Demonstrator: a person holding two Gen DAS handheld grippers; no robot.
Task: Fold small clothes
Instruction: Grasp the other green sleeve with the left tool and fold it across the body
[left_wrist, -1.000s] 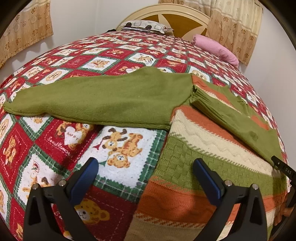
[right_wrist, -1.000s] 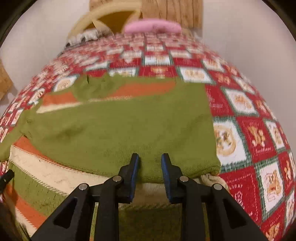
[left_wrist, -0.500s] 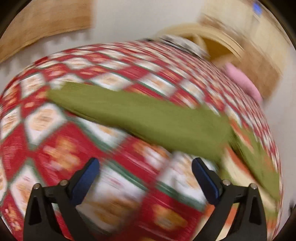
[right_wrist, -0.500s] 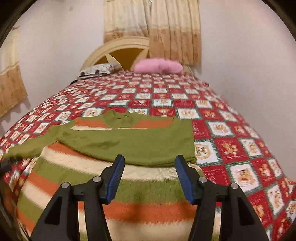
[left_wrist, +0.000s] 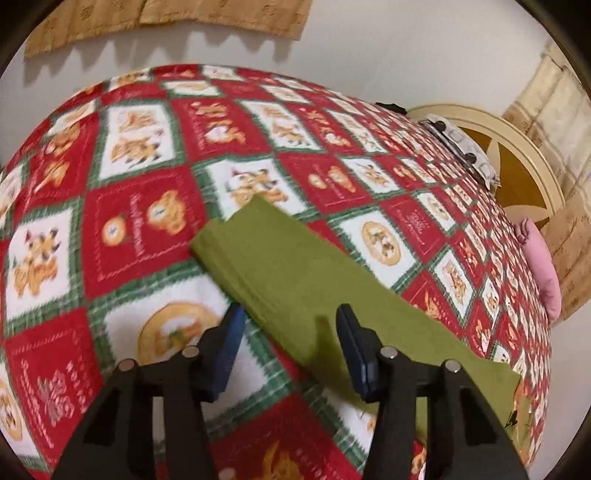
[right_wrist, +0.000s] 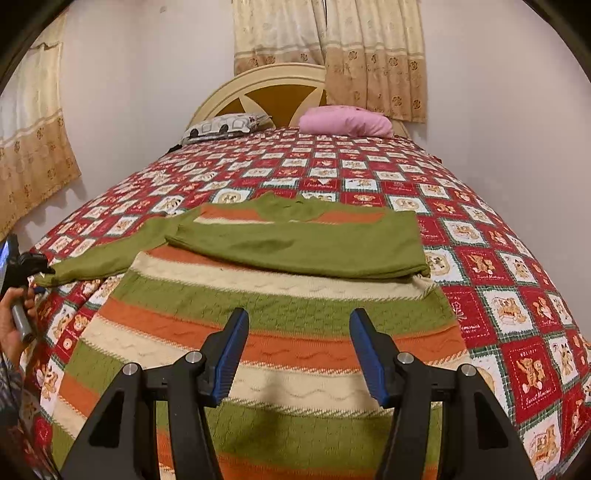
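A red, white and green patchwork quilt (right_wrist: 480, 258) covers the bed; at its far end a grey patterned pillow (right_wrist: 225, 127) and a pink pillow (right_wrist: 345, 122) lie against the cream headboard (right_wrist: 258, 86), with beige curtains (right_wrist: 328, 48) hanging behind; nothing lies between either tool and the garment. The striped sweater (right_wrist: 295, 332) lies flat on the quilt, its right sleeve folded across the chest, its left sleeve (left_wrist: 295, 280) stretched out to the side. A second ago the left view looked across the sweater's body; now it looks down on that outstretched sleeve near its cuff; the right view has pulled back from the folded sleeve's edge. The left tongs (left_wrist: 290, 347) have just been closing, and the sleeve lies between and under their pads, though the pads do not pinch it; the right tongs (right_wrist: 299, 350) have opened and hang released, nothing in them, over the sweater's lower stripes. A hand (right_wrist: 14, 317) holds the left tool's handle at the right view's left edge.
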